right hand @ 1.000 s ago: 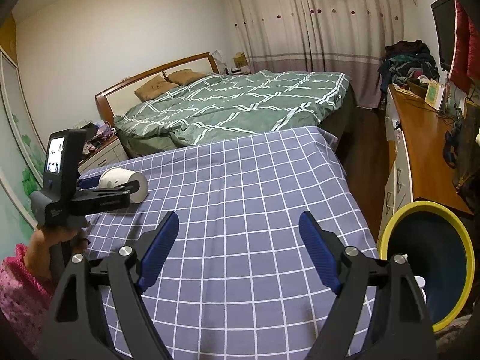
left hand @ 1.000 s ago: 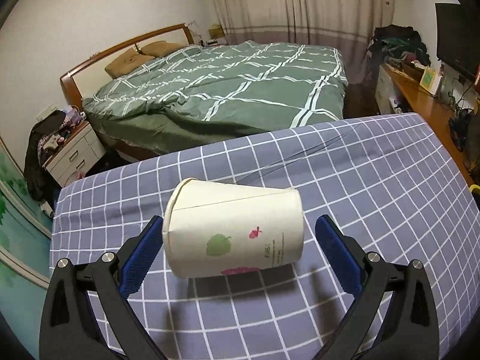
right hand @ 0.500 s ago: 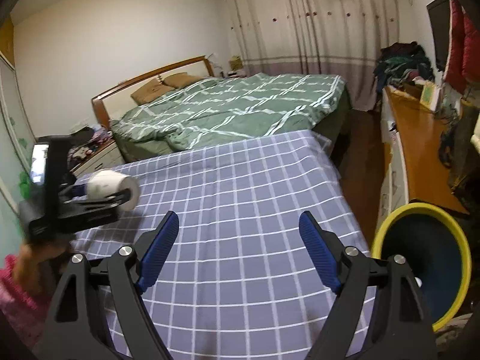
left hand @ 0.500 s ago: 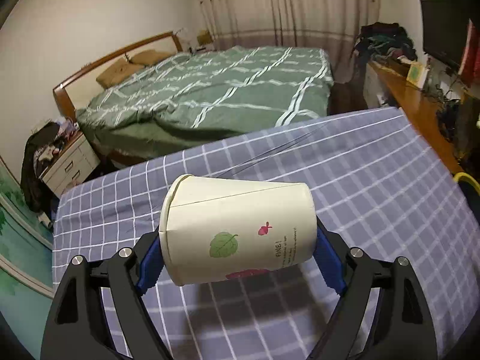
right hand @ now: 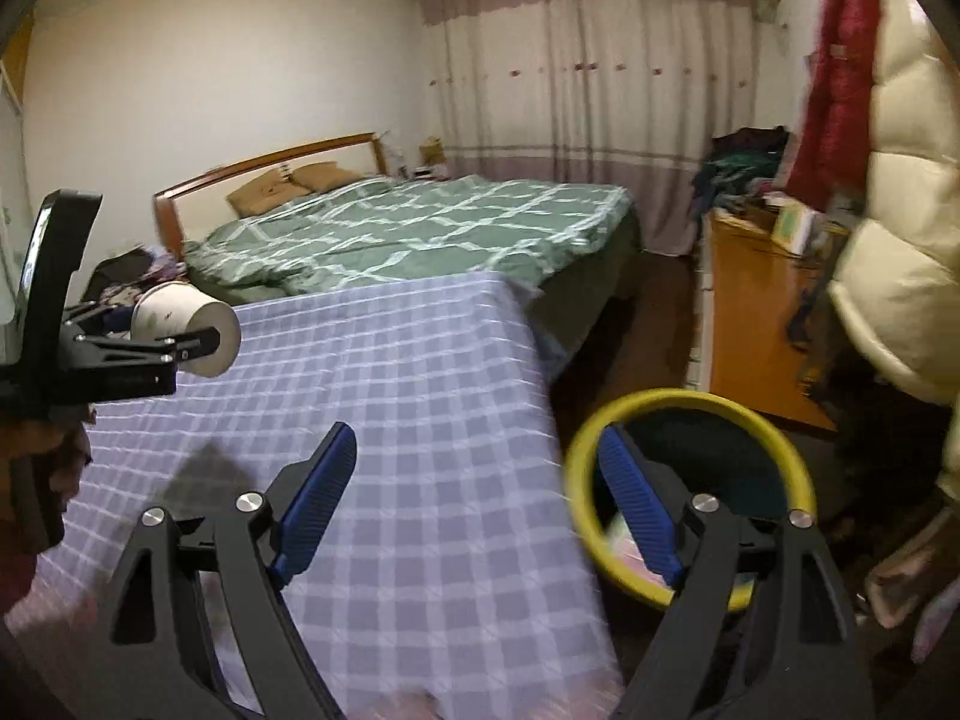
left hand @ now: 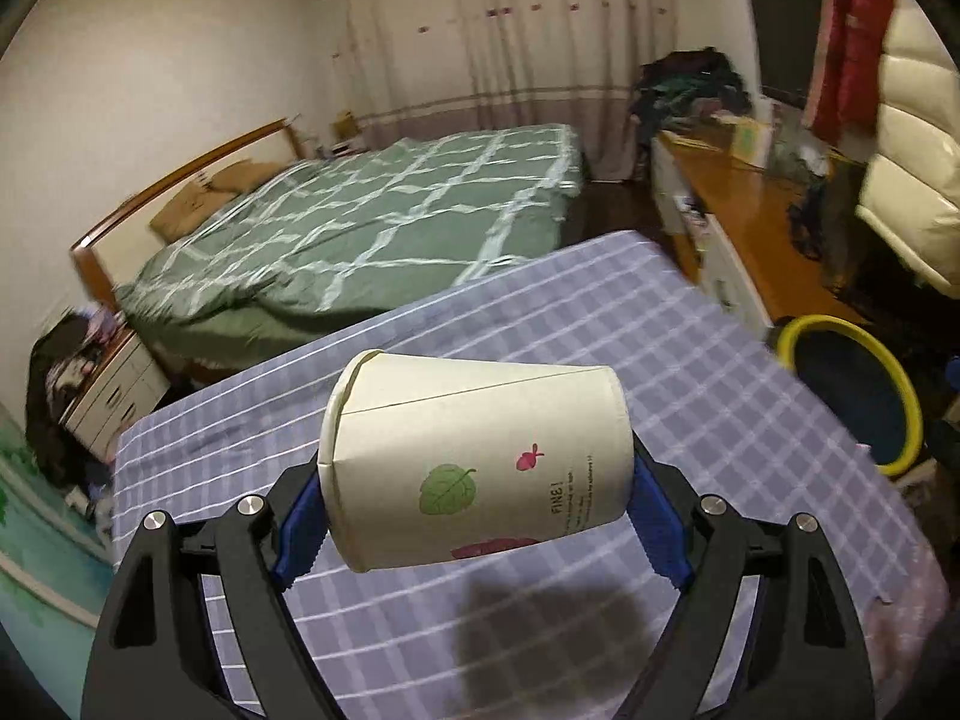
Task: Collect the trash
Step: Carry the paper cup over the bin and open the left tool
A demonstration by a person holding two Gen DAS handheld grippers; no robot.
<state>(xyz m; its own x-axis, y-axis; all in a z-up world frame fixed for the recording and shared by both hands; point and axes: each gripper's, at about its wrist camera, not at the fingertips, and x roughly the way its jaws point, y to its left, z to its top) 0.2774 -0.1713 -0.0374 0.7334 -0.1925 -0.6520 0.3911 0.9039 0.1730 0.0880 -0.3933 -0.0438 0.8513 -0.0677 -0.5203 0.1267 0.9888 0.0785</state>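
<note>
A white paper cup (left hand: 480,462) with a green leaf print lies sideways between the blue pads of my left gripper (left hand: 474,480), which is shut on it, rim end to the left. It hangs above the purple checked cloth (left hand: 660,330) and casts a shadow there. In the right wrist view the same cup (right hand: 180,324) sits in the left gripper (right hand: 168,330) at the far left. My right gripper (right hand: 474,438) is open, its jaws opening a little wider, with nothing between them. It straddles the cloth's right edge and the yellow-rimmed bin (right hand: 690,396).
The bin (left hand: 912,414) stands on the floor just off the cloth's right edge, with some litter inside. Beyond are a green checked bed (right hand: 420,228), a wooden desk (right hand: 756,312), a cream padded coat (right hand: 900,210) at the right and a nightstand (left hand: 114,384).
The left gripper shut on the cup, lifted it off the cloth and carried it right, toward the bin. The right gripper also swung right; the bin now lies behind its right finger.
</note>
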